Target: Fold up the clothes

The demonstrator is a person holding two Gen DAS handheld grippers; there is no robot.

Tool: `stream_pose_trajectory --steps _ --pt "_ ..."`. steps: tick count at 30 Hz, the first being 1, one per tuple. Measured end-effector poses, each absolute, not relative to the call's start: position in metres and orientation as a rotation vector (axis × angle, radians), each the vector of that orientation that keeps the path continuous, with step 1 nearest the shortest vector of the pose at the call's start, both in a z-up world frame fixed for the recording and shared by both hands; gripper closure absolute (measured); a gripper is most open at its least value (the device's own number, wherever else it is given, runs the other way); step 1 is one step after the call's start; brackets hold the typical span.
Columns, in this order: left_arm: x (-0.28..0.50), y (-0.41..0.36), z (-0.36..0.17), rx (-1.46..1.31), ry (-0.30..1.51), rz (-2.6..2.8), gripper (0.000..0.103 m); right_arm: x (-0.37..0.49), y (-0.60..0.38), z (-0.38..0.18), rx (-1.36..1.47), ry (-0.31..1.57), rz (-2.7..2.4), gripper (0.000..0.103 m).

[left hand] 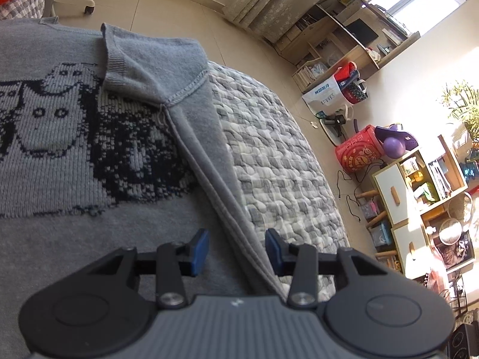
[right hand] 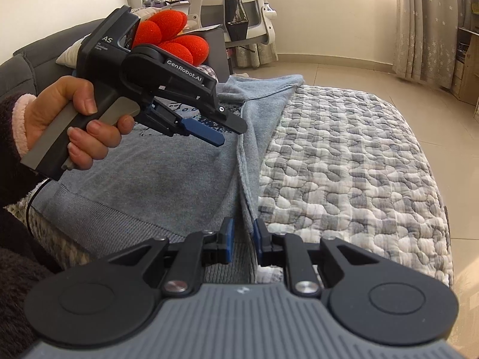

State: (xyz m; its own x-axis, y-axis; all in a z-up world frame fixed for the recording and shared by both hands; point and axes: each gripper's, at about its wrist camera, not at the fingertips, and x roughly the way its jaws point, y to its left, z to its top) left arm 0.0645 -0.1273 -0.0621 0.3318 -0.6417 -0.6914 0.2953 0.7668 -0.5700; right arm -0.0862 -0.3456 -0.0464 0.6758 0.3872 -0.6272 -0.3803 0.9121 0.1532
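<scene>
Sweater (left hand: 74,155) flat on quilt (left hand: 269,137)

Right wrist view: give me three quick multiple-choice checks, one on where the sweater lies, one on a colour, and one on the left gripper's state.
1. The sweater lies on:
A. the floor
B. a quilted bedspread
C. a chair seat

2. On the left gripper, the pads are:
A. blue
B. red
C. white

3. The left gripper is:
A. shut on the sweater
B. open, with nothing in it
C. shut on a sock

Answers:
1 B: the grey knit is spread across the checked quilt, which shows bare beside it.
2 A: a blue pad shows on the lower finger.
3 B: the fingers stand apart in the air above the sweater, with nothing between them.
</scene>
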Motion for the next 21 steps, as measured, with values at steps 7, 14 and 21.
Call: stream_pose_trajectory --steps 7,14,21 --pt "0.056 -0.148 -0.063 -0.357 1.049 -0.622 0.067 -0.099 -0.357 -0.056 0.070 0.726 0.424 0.084" --pt "0.052 -0.142 -0.063 -0.368 1.041 -0.586 0.074 -0.102 -0.358 -0.047 0.165 0.690 0.523 0.093" --pt "0.051 -0.118 -0.056 -0.428 1.008 -0.568 0.080 -0.092 -0.340 -0.023 0.230 0.676 0.728 0.097"
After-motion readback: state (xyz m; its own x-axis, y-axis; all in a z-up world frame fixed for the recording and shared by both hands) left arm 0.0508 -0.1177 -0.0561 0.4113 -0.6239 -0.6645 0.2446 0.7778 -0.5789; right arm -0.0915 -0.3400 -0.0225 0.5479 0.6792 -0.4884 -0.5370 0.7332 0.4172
